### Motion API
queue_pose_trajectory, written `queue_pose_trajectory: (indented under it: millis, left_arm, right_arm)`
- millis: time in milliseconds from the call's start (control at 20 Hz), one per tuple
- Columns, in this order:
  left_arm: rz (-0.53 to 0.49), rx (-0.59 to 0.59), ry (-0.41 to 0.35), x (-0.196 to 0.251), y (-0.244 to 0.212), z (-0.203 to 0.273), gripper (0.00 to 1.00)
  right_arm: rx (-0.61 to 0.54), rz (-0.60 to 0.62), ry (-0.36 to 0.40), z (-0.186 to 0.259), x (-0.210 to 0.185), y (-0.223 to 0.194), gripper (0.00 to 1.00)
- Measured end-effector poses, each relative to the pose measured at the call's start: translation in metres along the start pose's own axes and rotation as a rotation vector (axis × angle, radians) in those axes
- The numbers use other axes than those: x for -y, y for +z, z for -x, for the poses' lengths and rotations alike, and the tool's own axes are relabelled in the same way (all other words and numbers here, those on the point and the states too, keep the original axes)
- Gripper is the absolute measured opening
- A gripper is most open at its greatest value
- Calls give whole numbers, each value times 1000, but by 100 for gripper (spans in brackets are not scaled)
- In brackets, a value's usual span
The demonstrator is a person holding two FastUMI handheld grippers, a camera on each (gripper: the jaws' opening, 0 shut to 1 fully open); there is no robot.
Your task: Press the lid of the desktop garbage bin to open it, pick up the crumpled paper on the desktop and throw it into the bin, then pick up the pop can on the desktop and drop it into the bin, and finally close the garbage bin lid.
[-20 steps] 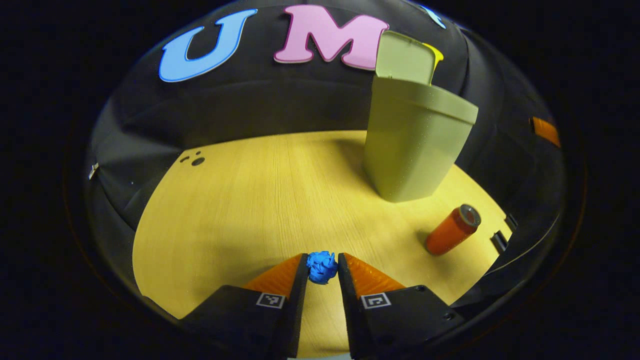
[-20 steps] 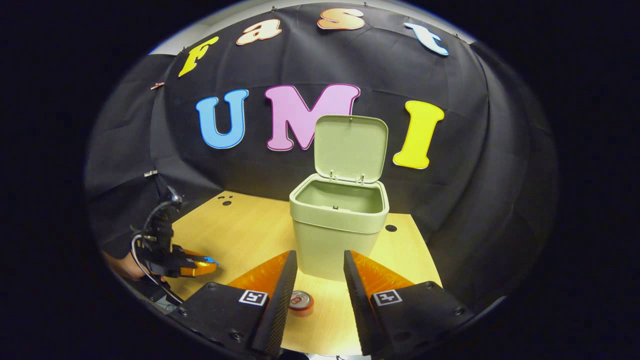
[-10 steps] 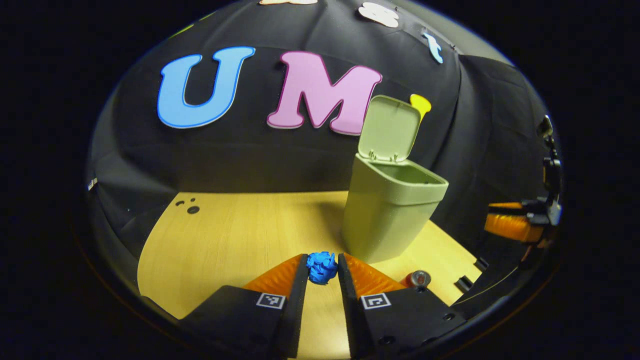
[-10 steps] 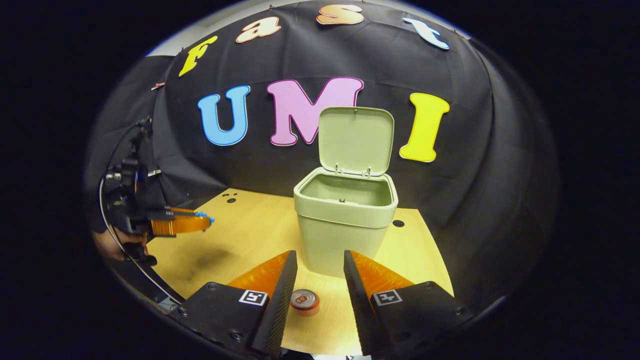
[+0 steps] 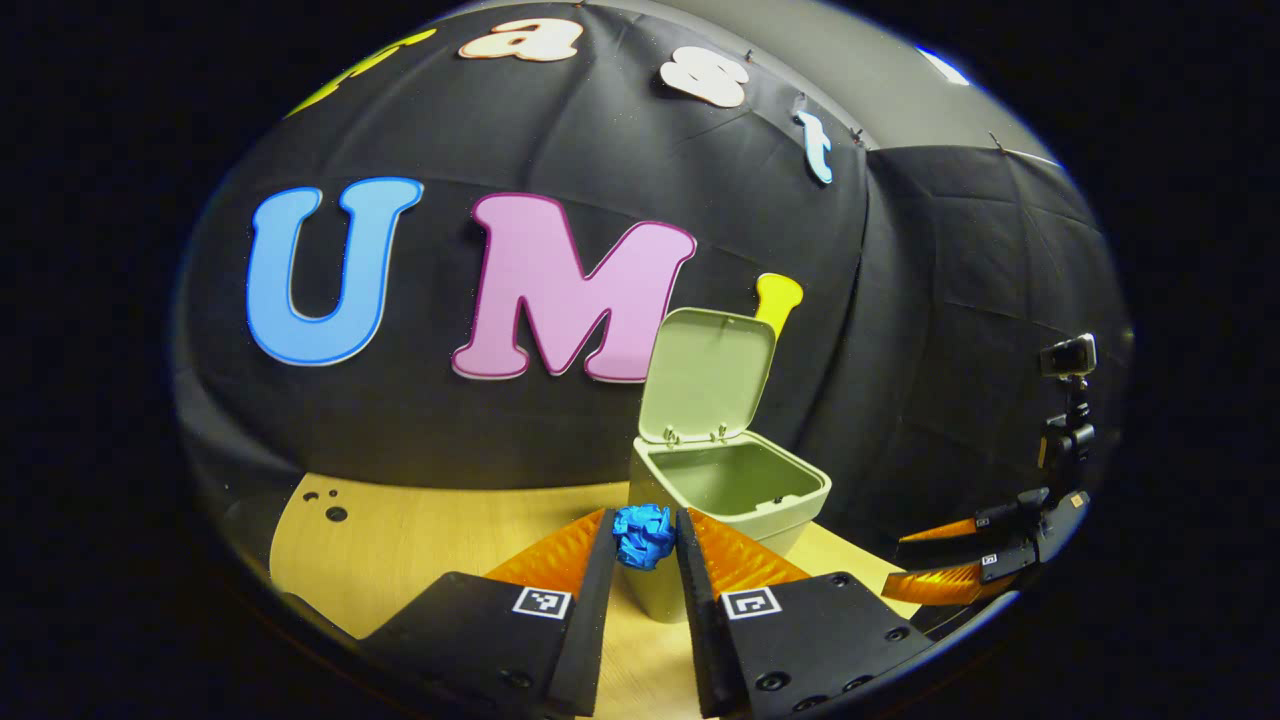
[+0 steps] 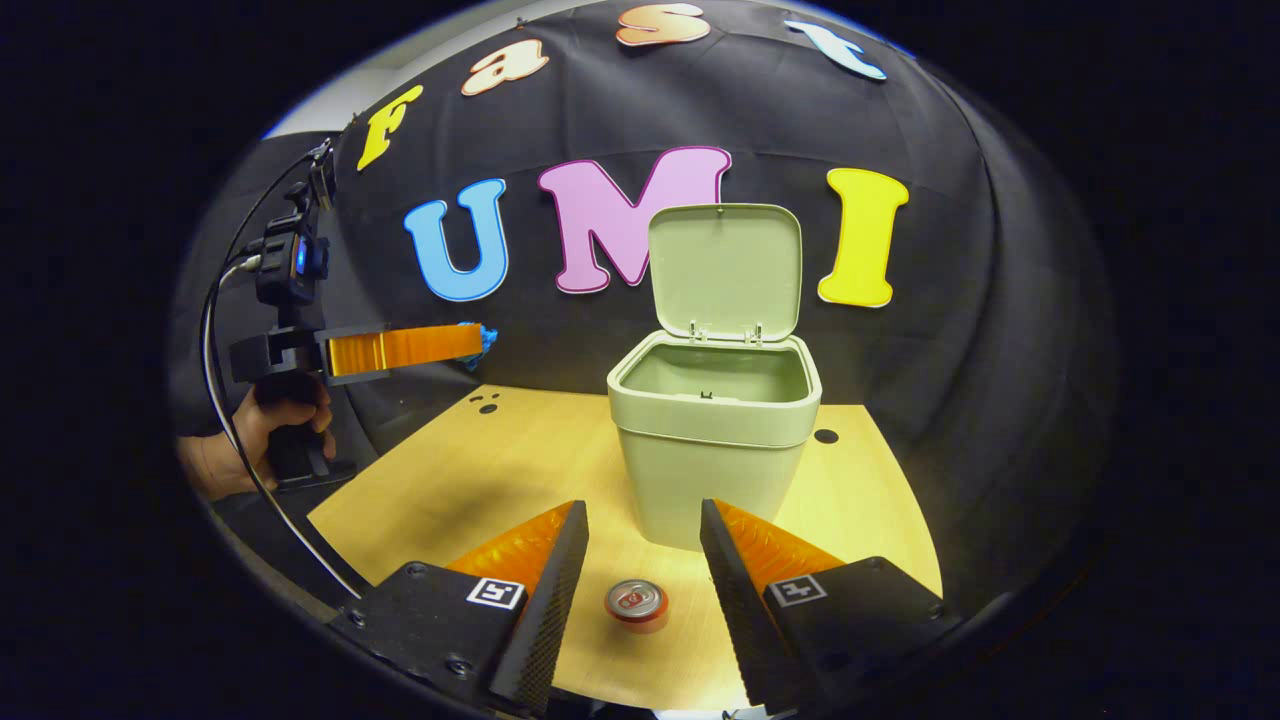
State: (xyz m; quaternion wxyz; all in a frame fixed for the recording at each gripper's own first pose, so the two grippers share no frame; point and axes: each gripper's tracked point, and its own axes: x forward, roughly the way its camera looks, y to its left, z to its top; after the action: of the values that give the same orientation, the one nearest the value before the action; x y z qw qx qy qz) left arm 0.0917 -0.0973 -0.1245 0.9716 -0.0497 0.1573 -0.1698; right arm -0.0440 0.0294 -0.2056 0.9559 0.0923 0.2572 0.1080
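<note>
While the left gripper [image 5: 644, 545] grips the blue crumpled paper [image 5: 643, 535] between both fingertips, it hangs in the air over the left part of the wooden table [image 6: 500, 460], level with the top of the bin [image 6: 712, 445] and well apart from it. In the right gripper view that same gripper [image 6: 470, 345] shows side-on, fingers horizontal, a bit of blue paper [image 6: 487, 342] poking past the tips, a person's hand [image 6: 270, 425] wrapped round the handle below.

Bin: pale green, upright near the back middle of the table. Lid [image 6: 725, 270] swung up and standing nearly vertical behind the opening; the part of the inside on show looks bare.

Right gripper [image 6: 642, 560]: fingers spread apart, nothing between the pads, held low above the front edge of the table. In the left gripper view it [image 5: 945, 560] sits far right, fingers parted.

Can [image 6: 636, 605]: orange, top facing the camera, on the table in front of the bin, seen in the gap between the right gripper's fingers, touching neither
</note>
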Motion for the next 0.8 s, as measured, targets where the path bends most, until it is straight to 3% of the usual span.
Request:
queue_pose_trajectory:
  millis: [350,450,500,800]
  left_arm:
    - [-36,34,-83,34,22,-60,44]
    - [-39,20,-102,41,17,-79,40]
    - [-37,9,-113,45,13,-88,45]
    - [-37,-56,-144,57,-11,-136,41]
  right_arm:
    - [-31,-56,35,-7,1,-8,77]
    - [-38,-39,29,-8,5,-13,77]
    - [-44,-29,28,-8,6,-15,77]
    - [-67,-30,20,-15,17,-22,77]
